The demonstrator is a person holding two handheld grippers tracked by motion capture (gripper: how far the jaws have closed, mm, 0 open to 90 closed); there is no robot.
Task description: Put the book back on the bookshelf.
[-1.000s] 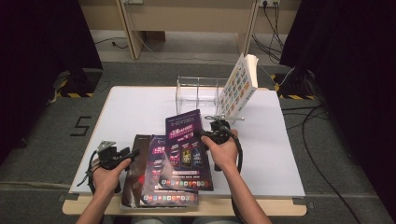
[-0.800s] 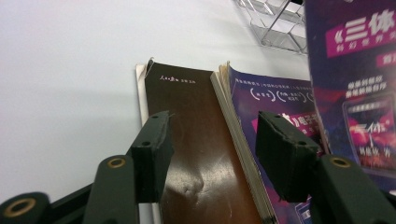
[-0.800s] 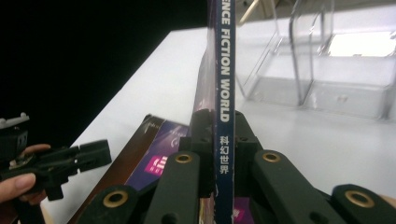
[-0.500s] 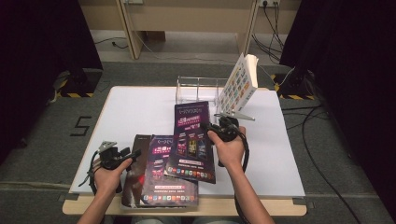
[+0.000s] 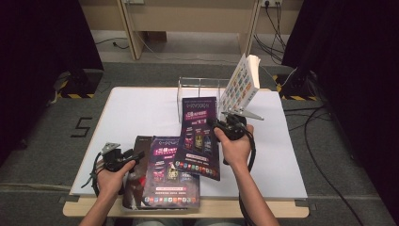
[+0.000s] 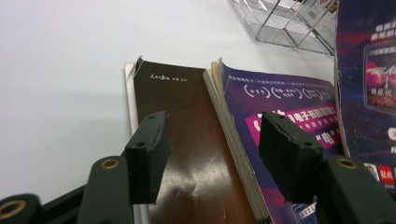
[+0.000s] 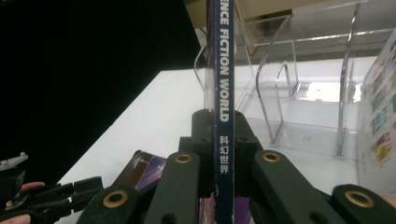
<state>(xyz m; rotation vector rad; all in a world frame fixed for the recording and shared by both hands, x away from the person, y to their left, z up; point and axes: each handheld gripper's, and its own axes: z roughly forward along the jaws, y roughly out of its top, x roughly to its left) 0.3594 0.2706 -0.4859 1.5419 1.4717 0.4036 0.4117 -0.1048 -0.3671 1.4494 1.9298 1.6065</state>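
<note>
My right gripper is shut on the spine of a purple magazine. It holds the magazine lifted and tilted above the table, just in front of a clear acrylic rack. My left gripper is open at the left of a stack near the front edge. Its jaws have just been opening and nothing is between the pads. The stack is a second purple magazine lying on a dark brown book.
A book with a colourful grid cover leans upright in the right end of the rack. The white table has bare room on its left and far right. Dark floor and cables surround it.
The right gripper has carried the purple magazine up and away from the stack, toward the rack. The left hand has stayed by the stack.
</note>
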